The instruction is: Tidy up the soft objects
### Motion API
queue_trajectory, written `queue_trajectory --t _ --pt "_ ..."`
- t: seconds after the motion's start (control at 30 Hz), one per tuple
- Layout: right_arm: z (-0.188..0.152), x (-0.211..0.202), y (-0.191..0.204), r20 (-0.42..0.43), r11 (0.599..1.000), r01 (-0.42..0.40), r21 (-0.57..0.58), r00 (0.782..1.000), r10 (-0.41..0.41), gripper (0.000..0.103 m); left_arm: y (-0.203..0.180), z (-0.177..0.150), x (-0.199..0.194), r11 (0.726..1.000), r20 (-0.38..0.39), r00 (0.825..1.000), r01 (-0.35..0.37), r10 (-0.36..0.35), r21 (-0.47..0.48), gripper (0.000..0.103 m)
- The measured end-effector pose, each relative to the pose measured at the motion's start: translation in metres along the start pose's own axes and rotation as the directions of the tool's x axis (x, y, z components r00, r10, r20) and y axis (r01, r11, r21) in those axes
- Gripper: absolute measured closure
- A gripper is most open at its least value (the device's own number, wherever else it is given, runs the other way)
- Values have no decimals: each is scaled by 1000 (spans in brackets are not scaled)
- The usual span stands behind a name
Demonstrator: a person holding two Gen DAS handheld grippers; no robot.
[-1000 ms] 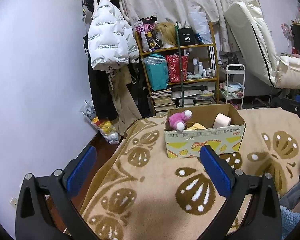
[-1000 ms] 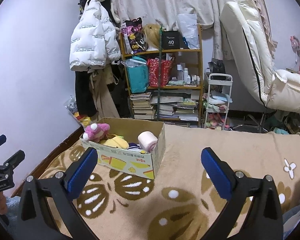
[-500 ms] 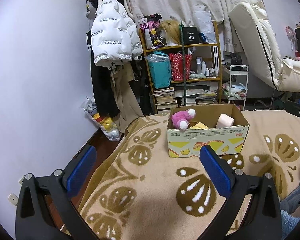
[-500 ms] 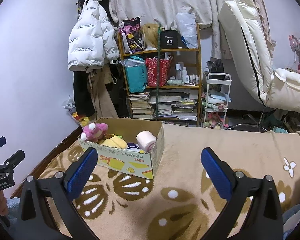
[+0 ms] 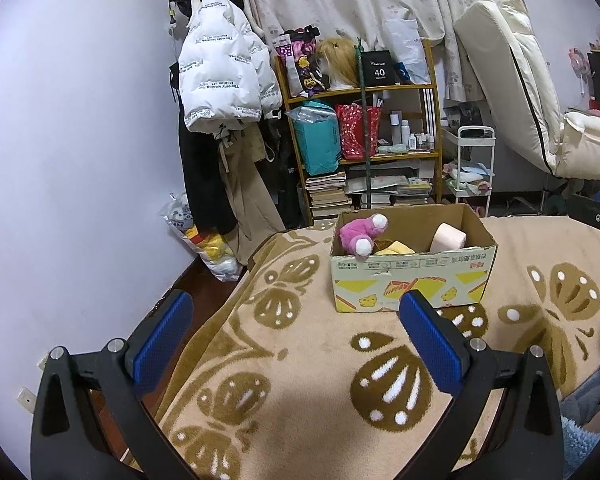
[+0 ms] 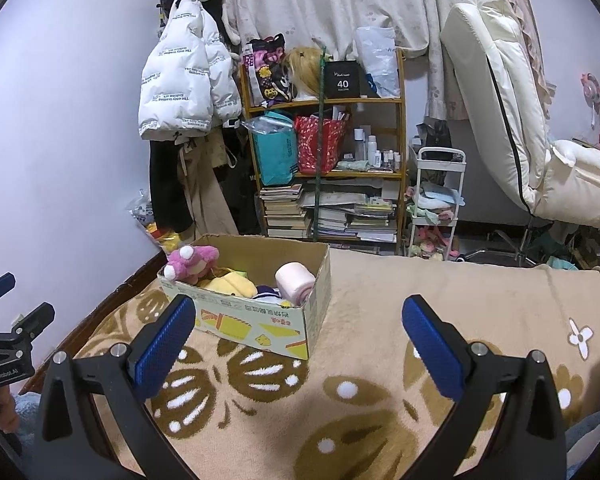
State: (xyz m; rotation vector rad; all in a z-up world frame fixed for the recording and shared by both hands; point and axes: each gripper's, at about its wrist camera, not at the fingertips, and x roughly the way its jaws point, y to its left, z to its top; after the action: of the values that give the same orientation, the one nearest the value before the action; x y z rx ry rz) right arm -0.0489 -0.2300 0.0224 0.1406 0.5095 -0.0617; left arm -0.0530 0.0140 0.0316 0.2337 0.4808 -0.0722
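Both the left claw and right claw hang spread and empty above the blanket, soft toys already in the cardboard box, so sorting looks finished unless another item turns up

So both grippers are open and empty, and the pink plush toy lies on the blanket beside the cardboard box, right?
Not quite. The pink plush toy is inside the cardboard box, leaning on its rim; the right wrist view shows this. Left gripper and right gripper are indeed open and empty.
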Motion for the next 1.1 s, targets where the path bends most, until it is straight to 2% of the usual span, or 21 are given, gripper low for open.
queue_trajectory --t 0.13,1.1 --pt "0 0 0 -1 1000 -1 -1 1000 1 0 1 0 0 1000 -10 1000 15 -15 -12 1" --pt "2 0 -1 -2 1000 -2 -6 1000 2 0 -6 0 3 1000 -18 1000 7 -7 7 1"
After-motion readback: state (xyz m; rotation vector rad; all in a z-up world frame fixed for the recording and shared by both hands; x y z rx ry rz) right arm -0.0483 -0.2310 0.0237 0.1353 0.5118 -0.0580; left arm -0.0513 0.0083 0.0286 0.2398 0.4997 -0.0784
